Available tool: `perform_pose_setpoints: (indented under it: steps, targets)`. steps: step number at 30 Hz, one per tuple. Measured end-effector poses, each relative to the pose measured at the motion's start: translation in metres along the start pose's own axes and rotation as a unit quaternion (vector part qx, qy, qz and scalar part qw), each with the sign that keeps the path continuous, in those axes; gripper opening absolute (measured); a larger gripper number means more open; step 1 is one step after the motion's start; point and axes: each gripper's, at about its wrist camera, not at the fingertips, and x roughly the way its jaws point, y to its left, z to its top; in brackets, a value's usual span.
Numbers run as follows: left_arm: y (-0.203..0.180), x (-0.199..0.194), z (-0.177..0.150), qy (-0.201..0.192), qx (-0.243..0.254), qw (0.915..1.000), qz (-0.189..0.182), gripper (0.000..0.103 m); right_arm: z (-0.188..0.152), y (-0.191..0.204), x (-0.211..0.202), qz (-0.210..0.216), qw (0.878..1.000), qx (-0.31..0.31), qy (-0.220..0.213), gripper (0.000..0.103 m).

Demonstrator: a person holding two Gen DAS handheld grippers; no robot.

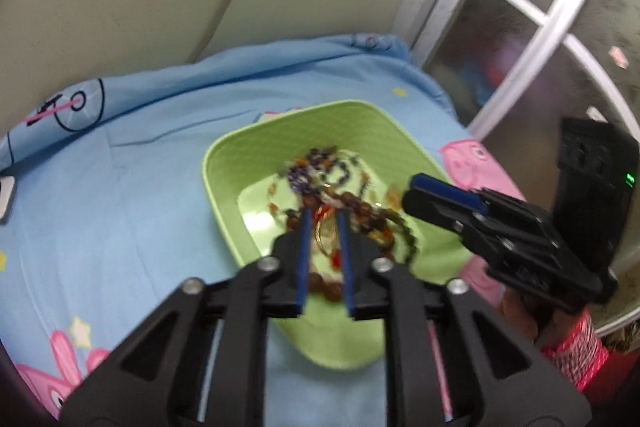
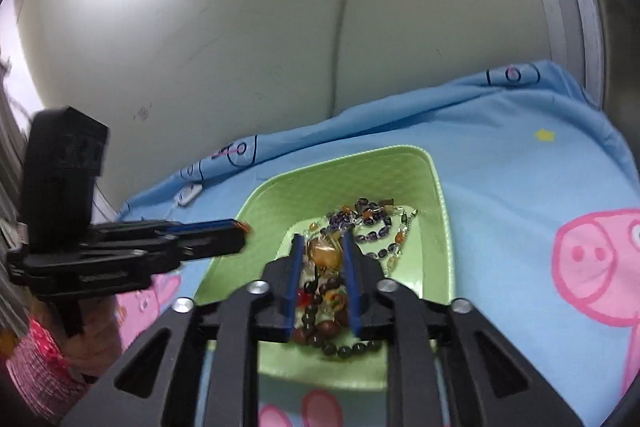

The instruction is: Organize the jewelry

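Covering the whole surface, a blue cartoon-print sheet [image 2: 520, 163] carries a green tray [image 1: 224, 163] with tangled bead jewelry [image 2: 360, 227] heaped in its bottom. Both grippers hang above that heap: the left gripper [image 1: 323, 217] has its fingers parted with nothing visibly between the tips, and the right gripper [image 2: 320, 239] likewise stands unclenched.

Glossy, seemingly plastic green tray [image 2: 438, 187]
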Motion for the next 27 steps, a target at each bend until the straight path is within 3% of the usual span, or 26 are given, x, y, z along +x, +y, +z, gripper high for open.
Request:
perform_pose_setpoints:
  steps: [1,3,8,12,16,19,22,24,25,27]
  targets:
    - [0.003,0.003,0.004,0.002,-0.005,1.0,0.005,0.017,0.0,-0.003,-0.001,0.004,1.0,0.01,-0.006,0.024]
    - [0.008,-0.001,0.007,-0.002,-0.017,0.9998,0.006,0.018,0.0,-0.005,-0.009,0.008,0.999,0.013,-0.028,0.032]
    - [0.033,-0.056,-0.011,-0.053,-0.05,0.9973,-0.005,0.023,0.002,0.003,-0.024,0.023,0.997,0.005,-0.068,0.032]
    - [0.082,-0.115,-0.059,-0.092,-0.1,0.9906,0.017,0.028,-0.003,0.024,-0.026,0.053,0.997,-0.024,-0.058,0.032]
    - [0.142,-0.171,-0.131,-0.102,-0.152,0.9766,0.112,0.032,-0.017,0.073,-0.02,0.102,0.99,-0.096,-0.021,0.032]
    - [0.176,-0.21,-0.182,-0.097,-0.192,0.9596,0.181,0.032,-0.036,0.117,-0.006,0.133,0.98,-0.149,0.022,0.032]
    - [0.196,-0.24,-0.224,-0.103,-0.225,0.9457,0.21,0.032,-0.063,0.161,0.017,0.152,0.966,-0.192,0.078,0.032]
    - [0.199,-0.249,-0.244,-0.11,-0.241,0.9412,0.21,0.032,-0.083,0.188,0.035,0.157,0.958,-0.211,0.118,0.032]
    - [0.197,-0.249,-0.251,-0.109,-0.243,0.9412,0.208,0.034,-0.093,0.2,0.043,0.163,0.953,-0.217,0.136,0.032]
    - [0.19,-0.24,-0.257,-0.102,-0.235,0.9441,0.207,0.062,-0.108,0.217,0.056,0.163,0.945,-0.232,0.162,0.032]
